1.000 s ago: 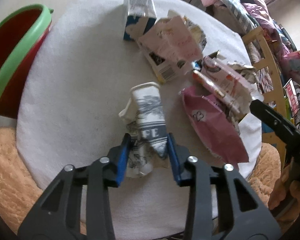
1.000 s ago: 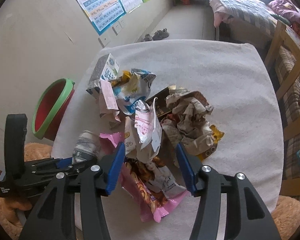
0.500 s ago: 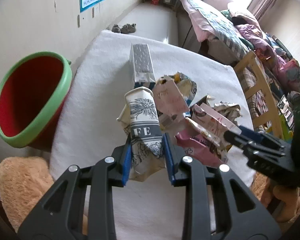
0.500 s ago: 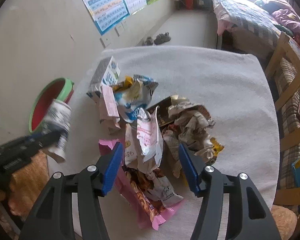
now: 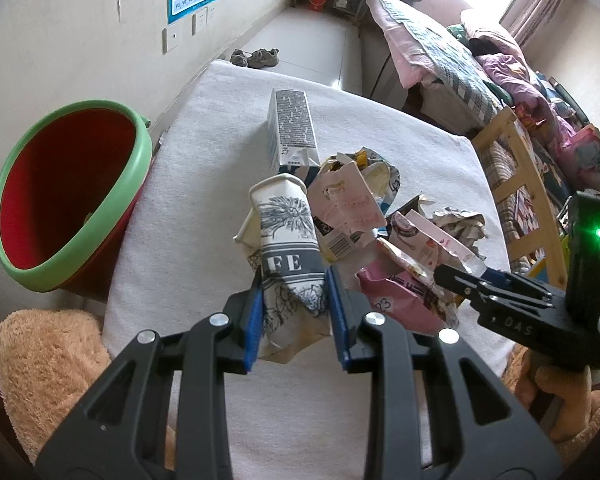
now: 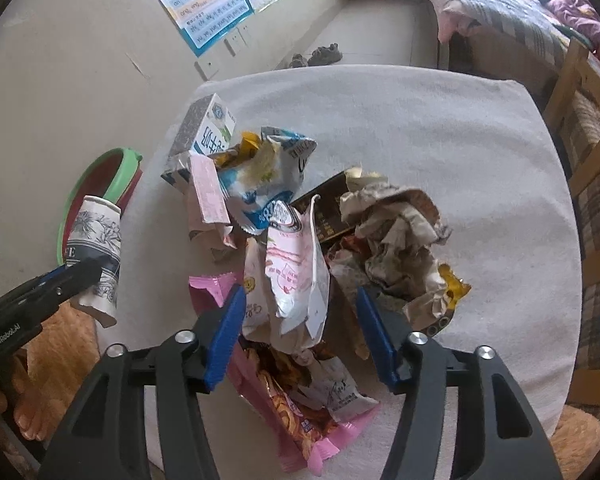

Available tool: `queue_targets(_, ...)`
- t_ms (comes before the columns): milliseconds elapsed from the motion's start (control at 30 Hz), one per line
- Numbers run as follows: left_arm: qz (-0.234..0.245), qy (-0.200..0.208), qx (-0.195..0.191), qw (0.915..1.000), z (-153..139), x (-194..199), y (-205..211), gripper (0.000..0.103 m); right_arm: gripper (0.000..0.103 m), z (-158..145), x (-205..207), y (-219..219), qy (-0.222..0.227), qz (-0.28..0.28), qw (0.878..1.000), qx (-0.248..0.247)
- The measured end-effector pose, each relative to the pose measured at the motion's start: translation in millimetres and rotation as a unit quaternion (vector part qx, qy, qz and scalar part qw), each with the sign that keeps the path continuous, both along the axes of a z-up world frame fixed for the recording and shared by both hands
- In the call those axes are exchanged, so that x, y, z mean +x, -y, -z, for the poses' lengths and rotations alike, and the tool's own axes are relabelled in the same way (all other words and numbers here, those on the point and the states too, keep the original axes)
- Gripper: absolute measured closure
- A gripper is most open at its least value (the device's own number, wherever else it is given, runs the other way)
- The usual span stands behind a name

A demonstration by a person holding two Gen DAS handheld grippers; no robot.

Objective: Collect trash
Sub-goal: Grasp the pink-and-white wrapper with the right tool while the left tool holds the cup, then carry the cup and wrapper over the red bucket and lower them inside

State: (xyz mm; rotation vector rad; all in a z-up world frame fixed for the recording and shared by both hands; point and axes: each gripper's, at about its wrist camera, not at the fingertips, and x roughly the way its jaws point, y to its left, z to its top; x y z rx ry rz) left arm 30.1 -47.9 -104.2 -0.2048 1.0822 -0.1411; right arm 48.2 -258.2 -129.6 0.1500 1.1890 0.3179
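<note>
My left gripper (image 5: pixel 294 312) is shut on a crushed white paper cup (image 5: pixel 288 248) with blue print and holds it up above the table's near left edge; the cup also shows in the right wrist view (image 6: pixel 96 252). A red bin with a green rim (image 5: pixel 60 196) stands off the table's left side. My right gripper (image 6: pixel 300 332) is open above the trash pile, its jaws on either side of a pink-and-white wrapper (image 6: pixel 296 276). The pile holds a milk carton (image 6: pixel 202 132), a blue-white bag (image 6: pixel 260 180) and crumpled paper (image 6: pixel 396 236).
The white cloth table (image 6: pixel 440 128) carries the pile. A pink snack bag (image 6: pixel 300 412) lies at its near edge. A wooden chair (image 6: pixel 580 152) and a bed (image 6: pixel 500 12) stand to the right. A tan furry rug (image 5: pixel 48 360) lies below left.
My left gripper closed on the paper cup and lifted it off the table, moving left toward the bin side. My right gripper stayed open above the pile.
</note>
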Motion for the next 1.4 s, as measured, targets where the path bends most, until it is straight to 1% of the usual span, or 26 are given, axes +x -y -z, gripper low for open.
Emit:
queue_targets(33,-0.001,0.001,0.0,1.0,-0.4,-0.1,-0.4,0.075,0.074,-0.3,0.3,0.3,-0.001,-0.001,1.0,0.003)
queue_targets(200,-0.002,0.007,0.005,1.0,-3.3,-1.3,0.2,0.075,0.082,-8.9,-3.6,0.9,0.011,-0.002,1.0,0.018)
queue_targets(233,-0.001,0.008,0.006,0.9999,-3.8,-1.2,0.1,0.075,0.088,-11.2,-4.2,1.3,0.015,-0.001,1.0,0.022)
queue_targets(267,-0.002,0.009,0.007,0.9999,-4.5,-0.6,-0.1,0.075,0.089,-14.4,-5.0,1.9,0.019,0.001,0.999,0.027)
queue_targets(533,-0.023,0.027,0.007,0.9993,-11.9,2.0,-11.8,0.075,0.089,-46.0,-7.8,5.0,0.06,0.016,0.997,0.043)
queue_targets(733,-0.045,0.039,0.003,0.9982,-18.4,3.0,-27.9,0.075,0.089,-65.1,-9.4,3.4,0.082,0.012,0.995,0.048)
queue_targets(967,-0.069,0.054,-0.001,0.9961,-25.8,1.0,-44.2,0.075,0.089,-81.2,-10.5,-13.8,0.103,-0.009,0.994,0.042)
queue_targets(1133,-0.09,0.078,0.004,0.9929,-37.6,-1.9,-60.6,0.075,0.089,-91.5,-6.8,-28.4,0.114,-0.029,0.992,0.037)
queue_targets(1267,-0.115,0.092,0.011,0.9891,-44.4,-4.5,-82.6,0.075,0.089,-99.6,-0.5,-47.0,0.122,-0.051,0.991,0.036)
queue_targets(1400,-0.144,0.093,0.013,0.9851,-43.6,-7.1,-107.5,0.075,0.089,-105.0,5.6,-73.8,0.128,-0.08,0.988,0.034)
